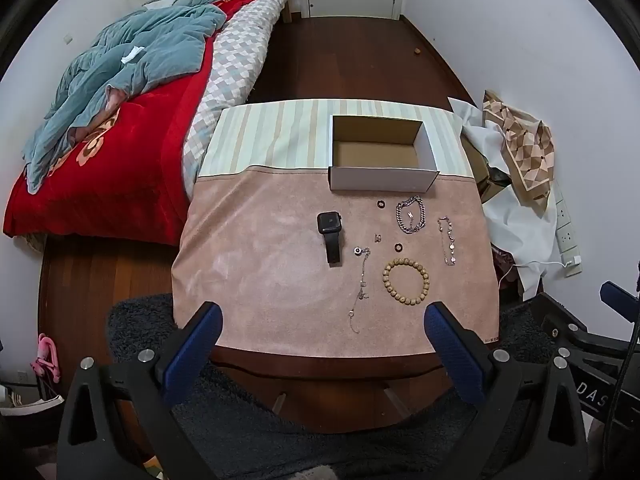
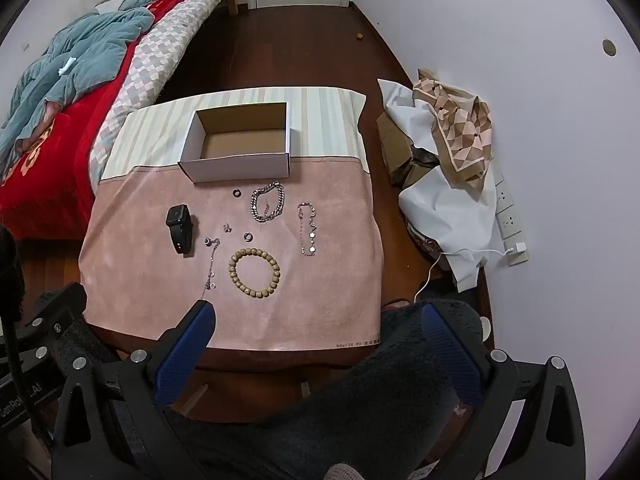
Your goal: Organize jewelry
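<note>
So: low table w/ a cloth cover (image 1: pixel 260 264), front part pinkish suede-like, back part pale striped fabric. At 12 o'clock on the cloth sits an open rectangular cardboard box, white outside, brown inside (image 1: pixel 382 150), nothing visible in it.

Jewelry lies loose on the pink part, all outside the box. Black smartwatch w/ square face and matte strap (image 1: pixel 330 236) at approx 9 o'clock of the group, strap partly curled under. Chunky silver curb-link chain bracelet (image 1: pixel 410 214) just below the box's front wall, coiled. Small dark ring (image 1: pixel 380 203) at its 9 o'clock; second dark ring (image 1: pixel 397 247) lower down. Round wooden-bead bracelet, tan, matte (image 1: pixel 406 282) at 6 o'clock of the group. Thin silver chain w/ small charms (image 1: pixel 360 288) at its 9 o'clock, fine links hard to make out. Slim pale chain w/ round disc links (image 1: pixel 449 242) at 3 o'clock. Tiny metal piece (image 1: pixel 376 237) mid-group, too small to identify; poss. earrings.

Left gripper (image 1: pixel 322 320): blue textured pads spread wide, nothing between them, hovering over the cloth's near edge. Right gripper (image 2: pixel 318 320): same, wide apart, holding nothing; its left pad over the cloth's near edge, right pad past the table's corner.

Beyond: bed w/ red blanket (image 1: pixel 116 168) at 10 o'clock, cut off by the frame; crumpled white fabric & patterned scarf (image 1: pixel 520 144) at 3 o'clock.
</note>
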A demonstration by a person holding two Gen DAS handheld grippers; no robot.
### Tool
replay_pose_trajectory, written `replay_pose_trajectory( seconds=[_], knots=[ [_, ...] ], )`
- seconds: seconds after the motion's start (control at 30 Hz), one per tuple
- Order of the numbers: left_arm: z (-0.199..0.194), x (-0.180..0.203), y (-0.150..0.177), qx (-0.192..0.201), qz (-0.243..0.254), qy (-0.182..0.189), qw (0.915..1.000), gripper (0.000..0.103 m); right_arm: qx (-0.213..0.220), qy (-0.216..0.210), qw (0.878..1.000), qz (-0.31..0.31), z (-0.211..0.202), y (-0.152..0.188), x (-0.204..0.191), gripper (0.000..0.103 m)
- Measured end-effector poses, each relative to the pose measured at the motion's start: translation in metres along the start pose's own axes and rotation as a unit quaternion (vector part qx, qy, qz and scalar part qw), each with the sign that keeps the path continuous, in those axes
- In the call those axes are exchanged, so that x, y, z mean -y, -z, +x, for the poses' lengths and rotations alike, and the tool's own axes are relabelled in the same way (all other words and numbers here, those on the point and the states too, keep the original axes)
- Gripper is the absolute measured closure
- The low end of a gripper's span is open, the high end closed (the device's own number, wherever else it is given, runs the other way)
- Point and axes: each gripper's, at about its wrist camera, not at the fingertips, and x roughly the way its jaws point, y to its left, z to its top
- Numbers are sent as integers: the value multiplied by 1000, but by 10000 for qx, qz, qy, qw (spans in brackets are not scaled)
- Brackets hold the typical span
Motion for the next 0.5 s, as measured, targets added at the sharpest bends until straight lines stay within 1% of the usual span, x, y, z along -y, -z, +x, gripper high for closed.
replay_pose_trajectory(
  seconds=[0.2, 0.4, 0.5],
  knots=[
    [-1, 0, -1, 65, -6, -26, 10000, 0, 40, 42, 10000, -1, -1, -2, 2, 0],
    [-4, -2, -5, 77, -23, -33, 10000, 0, 122, 89, 9999, -13, -9, -5, 7, 0],
    [-5, 0, -4, 89, -7, -38, 10000, 0, 154, 141, 9998, -40, -9, -3, 4, 0]
  ],
)
